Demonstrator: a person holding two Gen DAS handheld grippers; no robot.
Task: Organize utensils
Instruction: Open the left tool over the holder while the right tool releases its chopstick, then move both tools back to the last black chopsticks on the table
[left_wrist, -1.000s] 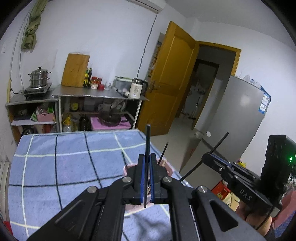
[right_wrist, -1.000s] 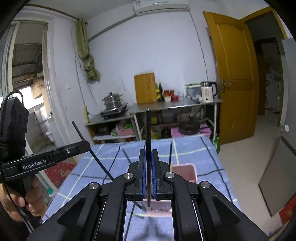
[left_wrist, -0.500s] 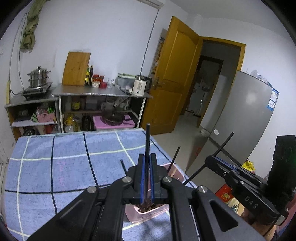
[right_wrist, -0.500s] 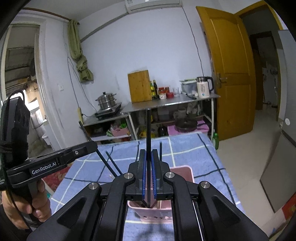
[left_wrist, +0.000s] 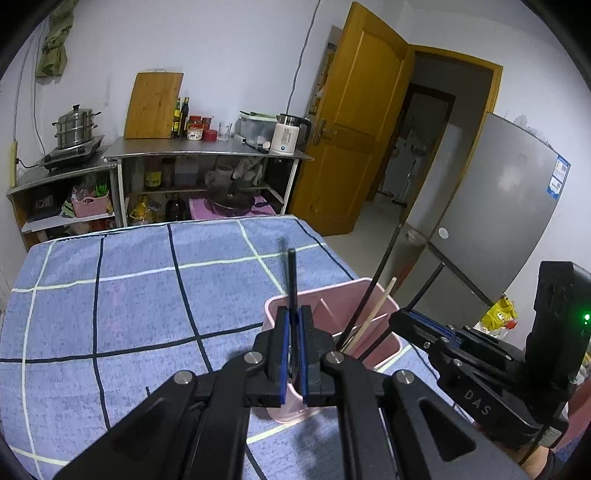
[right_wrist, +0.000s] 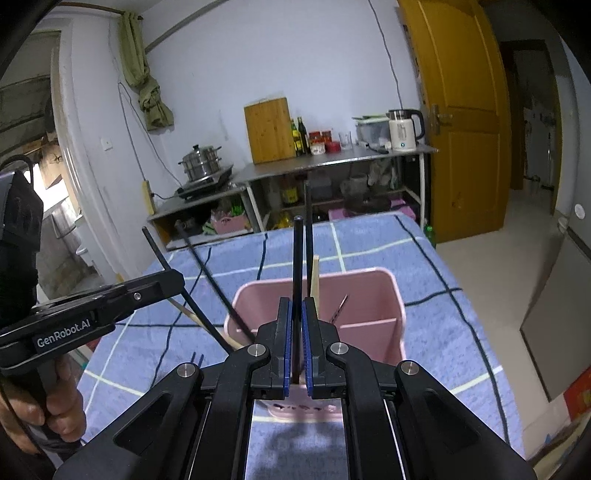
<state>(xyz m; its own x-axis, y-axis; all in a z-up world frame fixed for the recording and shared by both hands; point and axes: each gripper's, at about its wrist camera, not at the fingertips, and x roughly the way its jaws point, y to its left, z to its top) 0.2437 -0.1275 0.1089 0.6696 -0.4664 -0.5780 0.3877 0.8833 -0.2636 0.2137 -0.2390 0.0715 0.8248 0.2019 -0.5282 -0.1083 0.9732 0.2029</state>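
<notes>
A pink divided utensil holder (left_wrist: 384, 332) (right_wrist: 373, 295) stands on the blue checked cloth near the table's right edge. My left gripper (left_wrist: 291, 349) is shut on a black chopstick (left_wrist: 292, 280) that points up, its lower end inside the holder. My right gripper (right_wrist: 296, 345) is shut on another black chopstick (right_wrist: 296, 258), also reaching down into the holder. Both grippers hover just above the holder's rim. A light wooden chopstick (left_wrist: 375, 314) (right_wrist: 315, 275) and more black chopsticks (left_wrist: 380, 273) lean in the holder.
The table cloth (left_wrist: 129, 295) spreads to the left of the holder. Behind stand a metal shelf (left_wrist: 207, 151) with a kettle, bottles and a cutting board, a steamer pot (left_wrist: 75, 125), a yellow door (left_wrist: 354, 122) and a grey fridge (left_wrist: 491, 221) at right.
Both grippers have moved down and closer to the pink holder, lowering their black chopsticks into it. The holder now looks larger in both views.
</notes>
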